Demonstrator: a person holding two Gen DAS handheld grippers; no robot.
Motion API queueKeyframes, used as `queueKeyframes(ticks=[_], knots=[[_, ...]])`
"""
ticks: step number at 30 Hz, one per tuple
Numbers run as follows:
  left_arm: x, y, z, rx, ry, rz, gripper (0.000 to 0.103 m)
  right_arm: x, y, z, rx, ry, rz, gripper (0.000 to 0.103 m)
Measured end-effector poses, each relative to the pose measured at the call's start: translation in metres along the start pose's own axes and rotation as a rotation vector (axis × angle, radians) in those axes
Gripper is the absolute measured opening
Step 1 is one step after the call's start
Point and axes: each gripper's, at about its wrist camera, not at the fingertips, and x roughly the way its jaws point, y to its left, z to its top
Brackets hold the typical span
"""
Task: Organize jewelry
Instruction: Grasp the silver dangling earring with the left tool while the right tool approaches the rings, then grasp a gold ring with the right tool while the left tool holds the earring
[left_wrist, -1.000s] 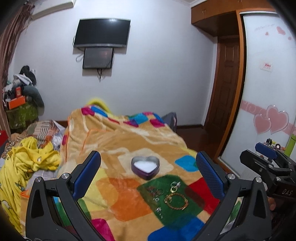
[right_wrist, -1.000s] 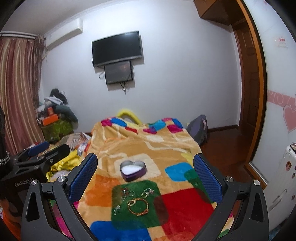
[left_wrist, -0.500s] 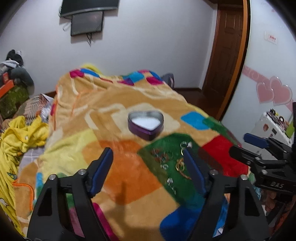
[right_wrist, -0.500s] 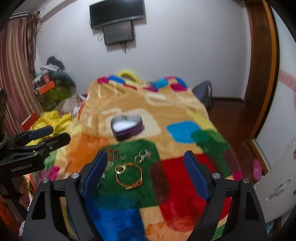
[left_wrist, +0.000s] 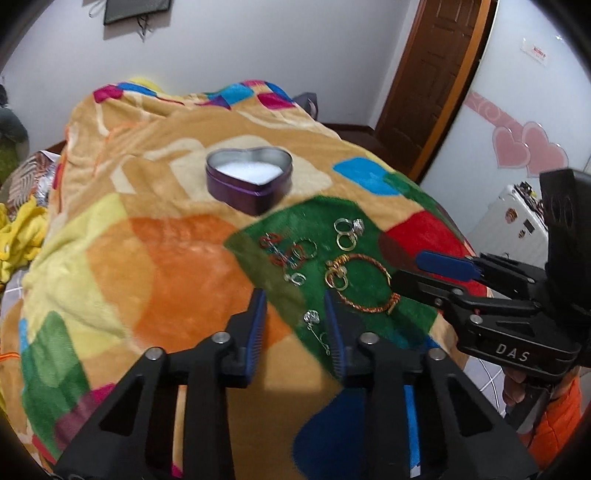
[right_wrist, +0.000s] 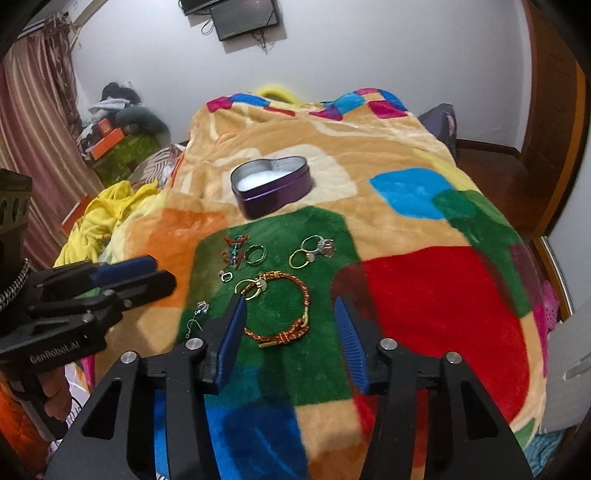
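Jewelry lies scattered on the green patch of a patchwork blanket (right_wrist: 424, 302), just in front of the landmark, a purple heart-shaped tin (right_wrist: 271, 184) standing open with a white lining. Largest to smallest after the blanket: right gripper (right_wrist: 290, 328) hovers low over the near edge of the green patch, well in front of the tin, jaws partly open with a wide gap and nothing gripped, fingers either side of the bracelet. Left gripper (left_wrist: 295, 317) sits in front of and to the left of the tin, jaws narrowed to a modest gap, empty, the silver earring (left_wrist: 314, 321) lying on the blanket seen between the finger tips. Tin next. Braided orange-gold bracelet (right_wrist: 288, 310) is in front of the tin, a gold ring (right_wrist: 251, 288) touching its far-left end. Red-blue beaded piece (right_wrist: 234, 251) and a green ring (right_wrist: 255, 254) lie nearer the tin, left side. Silver and gold rings (right_wrist: 314, 251) are nearer the tin, right side. A small silver clasp (right_wrist: 226, 276) sits between the beaded piece and the bracelet.
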Motion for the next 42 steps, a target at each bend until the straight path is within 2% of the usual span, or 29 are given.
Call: queueKeyframes(ticks=[2, 8, 10, 14, 34, 42], knots=[[0.004, 0.000, -0.002, 0.002, 0.014, -0.009, 0.027, 0.004, 0.001, 0.002, -0.004, 0.009, 0.010, 0.039], [0.018, -0.003, -0.004, 0.019, 0.048, -0.031, 0.023, 0.014, 0.001, 0.006, -0.018, 0.026, 0.038, 0.036], [0.023, -0.003, -0.005, 0.020, 0.063, -0.036, 0.015, 0.017, 0.002, 0.007, -0.022, 0.030, 0.041, 0.036], [0.029, 0.000, -0.009, 0.005, 0.077, -0.052, 0.008, 0.025, 0.004, 0.010, -0.030, 0.041, 0.051, 0.035], [0.006, 0.023, -0.001, -0.053, 0.002, 0.001, 0.008, 0.053, 0.021, 0.012, -0.091, 0.089, 0.034, 0.035], [0.001, 0.021, -0.001, -0.044, -0.014, 0.013, 0.008, 0.053, 0.029, 0.012, -0.132, 0.091, 0.011, 0.012]])
